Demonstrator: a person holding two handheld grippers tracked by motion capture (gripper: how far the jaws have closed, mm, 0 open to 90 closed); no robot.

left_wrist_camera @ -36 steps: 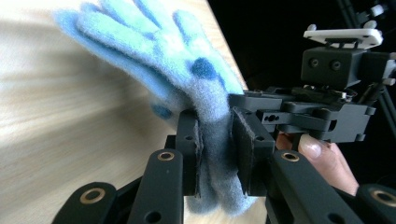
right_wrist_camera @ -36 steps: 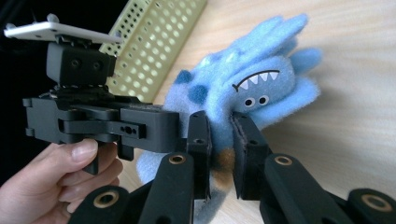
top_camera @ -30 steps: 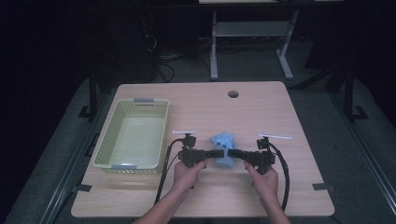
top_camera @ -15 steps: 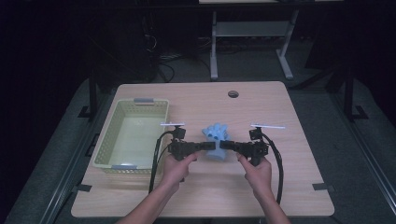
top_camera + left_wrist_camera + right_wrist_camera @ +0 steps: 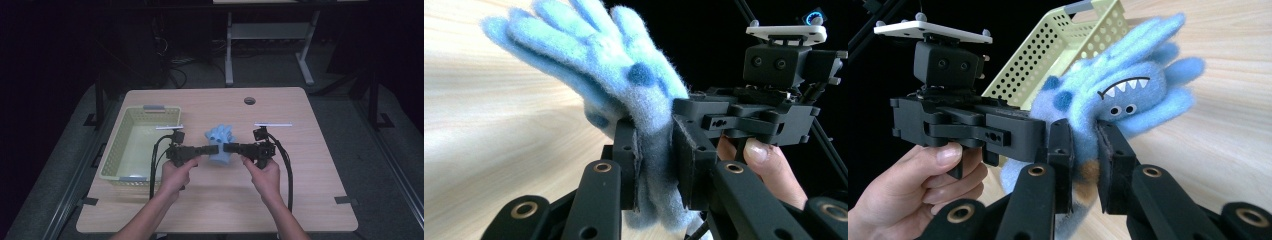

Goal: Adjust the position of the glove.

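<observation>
Two grippers hold one soft toy between them above the table (image 5: 310,200). The left gripper (image 5: 214,148) is clamped on one side of the blue plush monster (image 5: 219,145), and the right gripper (image 5: 227,147) is clamped on the other side, so the toy hangs in the air near the middle of the table, just to the right of the yellow basket (image 5: 116,167). In the left gripper view the pads squeeze the fluffy fabric (image 5: 651,150) tightly, and in the right gripper view the pads pinch the toy just under its face (image 5: 1120,95).

I think the main risk is the shared grip. If the two hands move apart, or at different speed, the fabric may stretch and slip out of one pair of jaws. Then the toy would swing from the other gripper and could fall beside the basket. Each grip also takes only a thin fold of plush, so a quick motion may pull it free.
</observation>
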